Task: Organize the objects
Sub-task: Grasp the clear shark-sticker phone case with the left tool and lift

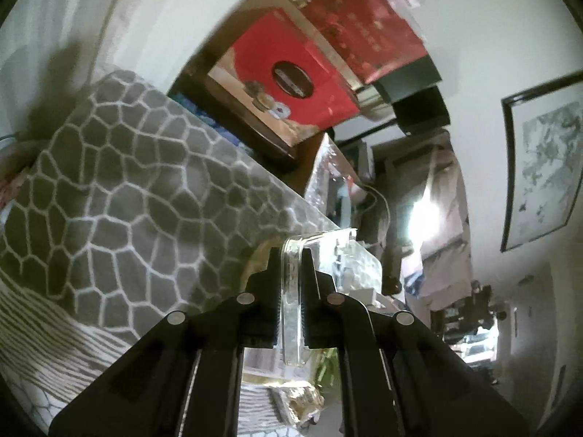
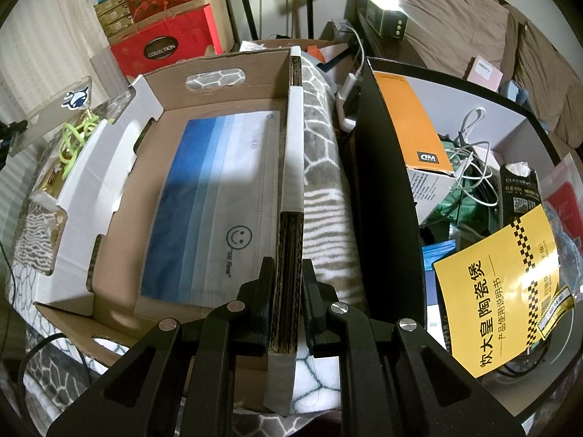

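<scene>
A black bin [image 2: 386,196] of clutter is set beside the cardboard box [image 2: 120,196]. Its wall is clamped by the right hand-held gripper [image 2: 288,273]; a clear case [image 1: 291,291] is clamped by the left hand-held gripper [image 1: 290,266].

A soft surface covered with a grey blanket [image 2: 320,167] with a white honeycomb pattern carries everything. On it stands an open cardboard box [image 2: 120,189] on the left and, just beside it on the right, a black bin [image 2: 386,189]. Beyond the box's left wall lies a green cord [image 2: 74,138].
</scene>
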A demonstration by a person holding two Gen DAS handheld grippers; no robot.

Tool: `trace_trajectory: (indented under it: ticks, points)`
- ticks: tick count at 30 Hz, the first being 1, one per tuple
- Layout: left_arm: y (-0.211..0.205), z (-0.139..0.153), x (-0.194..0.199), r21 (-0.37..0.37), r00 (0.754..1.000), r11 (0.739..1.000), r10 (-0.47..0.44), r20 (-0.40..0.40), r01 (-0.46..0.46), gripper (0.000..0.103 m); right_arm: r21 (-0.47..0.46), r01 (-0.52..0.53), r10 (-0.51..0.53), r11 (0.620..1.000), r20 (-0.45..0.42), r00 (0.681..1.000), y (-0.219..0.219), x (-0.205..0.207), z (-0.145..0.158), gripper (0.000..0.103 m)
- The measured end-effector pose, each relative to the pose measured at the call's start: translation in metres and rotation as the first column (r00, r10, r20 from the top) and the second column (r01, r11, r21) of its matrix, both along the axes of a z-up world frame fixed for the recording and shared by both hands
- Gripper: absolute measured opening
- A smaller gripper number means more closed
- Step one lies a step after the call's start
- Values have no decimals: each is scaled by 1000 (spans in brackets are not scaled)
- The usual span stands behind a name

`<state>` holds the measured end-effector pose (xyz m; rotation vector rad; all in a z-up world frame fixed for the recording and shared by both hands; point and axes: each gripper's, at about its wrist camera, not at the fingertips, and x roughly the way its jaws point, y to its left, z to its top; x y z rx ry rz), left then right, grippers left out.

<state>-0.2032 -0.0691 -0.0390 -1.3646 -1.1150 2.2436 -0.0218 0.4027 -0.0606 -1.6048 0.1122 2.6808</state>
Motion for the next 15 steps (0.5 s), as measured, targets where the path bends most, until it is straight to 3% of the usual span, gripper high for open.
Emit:
trace_trajectory:
  ticks: [8, 15]
  points:
    - [13, 26, 6, 35, 998, 999, 3, -56, -1, 8, 1, -1, 1, 1000, 0, 1000, 0, 0, 0, 13]
    - [35, 40, 11, 63, 996, 996, -61, -72, 66, 8, 2, 2, -2, 1000, 0, 1000, 0, 0, 0, 13]
